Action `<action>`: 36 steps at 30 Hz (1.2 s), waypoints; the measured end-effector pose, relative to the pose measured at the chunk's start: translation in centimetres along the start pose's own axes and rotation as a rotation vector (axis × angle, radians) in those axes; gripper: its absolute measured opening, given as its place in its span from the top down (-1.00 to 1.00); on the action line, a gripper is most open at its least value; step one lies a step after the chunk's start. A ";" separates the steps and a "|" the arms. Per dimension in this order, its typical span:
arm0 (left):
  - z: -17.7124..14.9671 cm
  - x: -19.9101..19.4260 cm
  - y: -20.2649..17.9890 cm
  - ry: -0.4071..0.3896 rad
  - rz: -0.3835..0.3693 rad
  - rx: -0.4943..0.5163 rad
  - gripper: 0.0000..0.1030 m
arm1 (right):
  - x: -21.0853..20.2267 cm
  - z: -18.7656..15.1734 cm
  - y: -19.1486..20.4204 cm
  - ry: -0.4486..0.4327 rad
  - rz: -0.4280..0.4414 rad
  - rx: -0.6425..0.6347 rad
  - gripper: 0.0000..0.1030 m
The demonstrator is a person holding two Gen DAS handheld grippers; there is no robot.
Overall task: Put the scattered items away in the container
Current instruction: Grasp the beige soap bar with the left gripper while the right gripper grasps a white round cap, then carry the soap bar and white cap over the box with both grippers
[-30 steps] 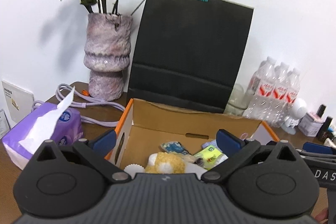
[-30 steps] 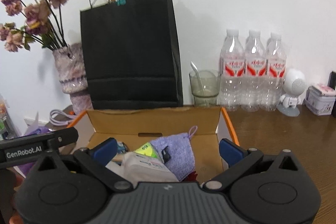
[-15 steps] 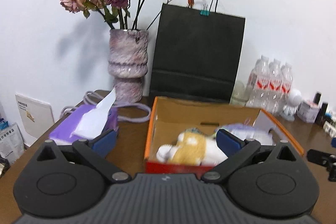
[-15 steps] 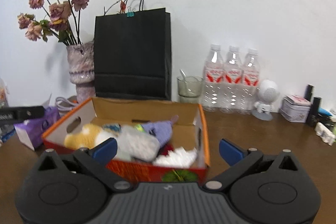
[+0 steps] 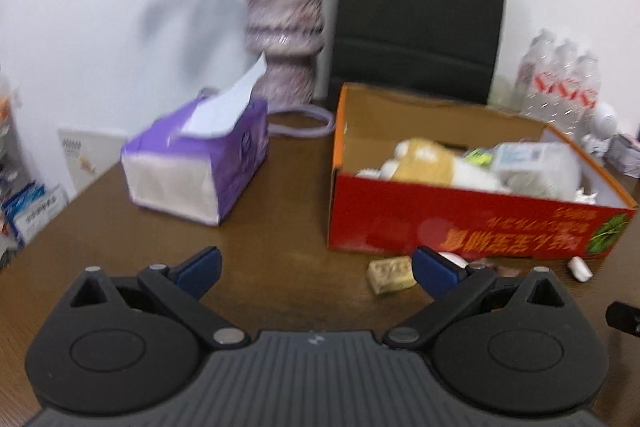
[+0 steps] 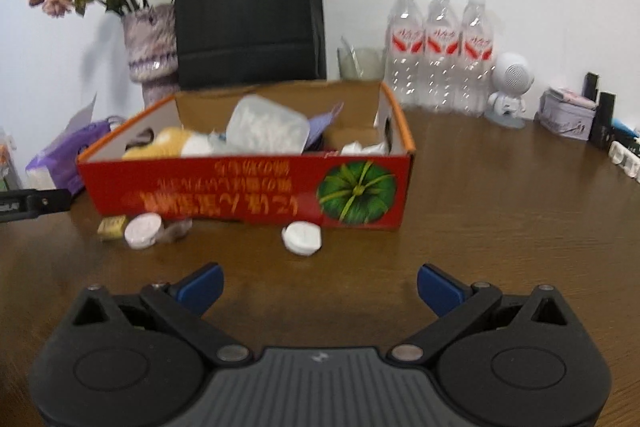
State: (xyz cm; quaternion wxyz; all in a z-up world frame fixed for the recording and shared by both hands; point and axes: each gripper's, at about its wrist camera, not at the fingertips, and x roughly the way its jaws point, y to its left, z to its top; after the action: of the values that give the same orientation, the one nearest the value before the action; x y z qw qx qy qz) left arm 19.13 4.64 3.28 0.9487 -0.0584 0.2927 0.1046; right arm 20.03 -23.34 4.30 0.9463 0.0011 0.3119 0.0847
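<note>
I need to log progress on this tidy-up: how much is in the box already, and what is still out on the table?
Mostly done: the red box already holds a plush toy, a plastic tub and other bits. Nothing is in hand; the left gripper and right gripper are both open and empty. Still on the table in front of the box: a gold block, a pink-white disc and a white cap.

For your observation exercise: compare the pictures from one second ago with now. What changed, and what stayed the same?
Both claws, left and right, drew back from over the box, bringing the small items in front of it into view. Both were open and empty throughout. The box, its contents and the black bag stayed put.
</note>
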 end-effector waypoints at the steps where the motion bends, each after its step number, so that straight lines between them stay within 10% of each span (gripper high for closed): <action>1: -0.1 0.4 -0.2 0.011 -0.002 0.003 -1.00 | 0.2 -0.1 0.2 0.001 -0.007 -0.007 -1.00; 11: -0.3 3.3 -2.0 0.063 0.003 0.024 -0.96 | 2.9 1.3 1.1 -0.009 -0.046 -0.014 -1.00; 21: -0.5 4.4 -3.1 0.071 -0.013 0.057 -0.34 | 5.8 2.9 1.4 0.015 -0.042 0.043 -0.96; 24: -0.6 4.1 -3.2 0.060 -0.021 0.083 0.25 | 6.1 3.0 1.4 0.020 -0.010 0.055 -0.53; 26: -0.6 3.8 -3.0 0.062 -0.050 0.078 0.56 | 6.5 2.8 1.7 0.043 0.009 0.044 0.14; 28: -0.6 3.7 -2.8 0.061 -0.067 0.072 0.58 | 6.3 2.6 2.1 0.039 0.003 0.015 0.51; 36: -0.7 3.4 -1.9 0.054 -0.086 0.039 0.58 | 5.4 2.2 1.6 0.029 0.048 0.025 0.54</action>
State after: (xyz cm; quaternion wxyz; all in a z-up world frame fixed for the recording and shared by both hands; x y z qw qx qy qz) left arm 21.96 3.19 0.88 0.9450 -0.0554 0.3175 0.0565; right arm 25.36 -20.73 2.98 0.9393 0.0192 0.3267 0.1032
